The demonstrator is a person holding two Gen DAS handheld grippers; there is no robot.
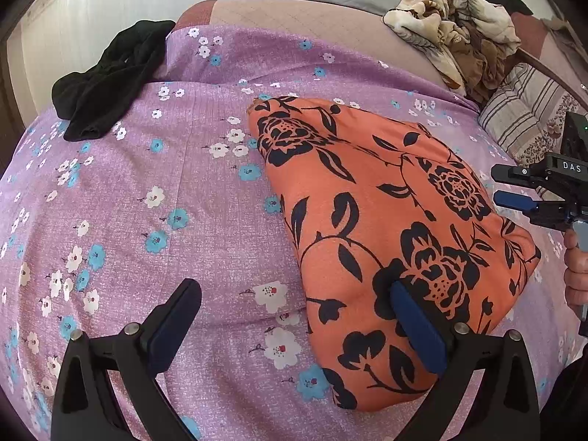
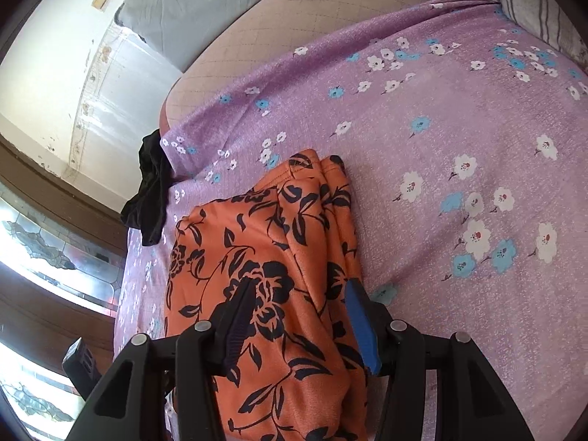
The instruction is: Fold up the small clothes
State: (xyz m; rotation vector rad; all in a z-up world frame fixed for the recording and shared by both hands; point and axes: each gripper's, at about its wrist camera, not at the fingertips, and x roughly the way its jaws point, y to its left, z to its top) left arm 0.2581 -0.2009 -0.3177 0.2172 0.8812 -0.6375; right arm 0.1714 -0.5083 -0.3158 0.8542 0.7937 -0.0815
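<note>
1. Two grippers are over a bed covered in a purple flowered sheet (image 1: pixel 191 191), and the orange floral garment (image 1: pixel 386 220) lies folded into a rough wedge on the right half of it as the left wrist view shows it.
2. Left gripper (image 1: pixel 294 305) has its jaws spread wide. One finger sits over bare sheet, the other over the near part of the orange cloth. Nothing is pinched between them.
3. Right gripper (image 2: pixel 299 312) hangs over the garment's stacked folded edge (image 2: pixel 330 191). Jaws are apart with the cloth between them, but I can't see the pads pressing on it.
4. A person's hand (image 1: pixel 577 268) holds the right gripper at the far right edge of the left view.
5. Open room: lots of bare sheet left of the garment, and more on its other side in the right view.
6. Black garment (image 1: pixel 110 77) is bunched at the sheet's far left edge, well apart from the orange one.
7. Striped pillow (image 1: pixel 525 117) and a crumpled beige blanket (image 1: pixel 452 25) crowd the far right corner.
</note>
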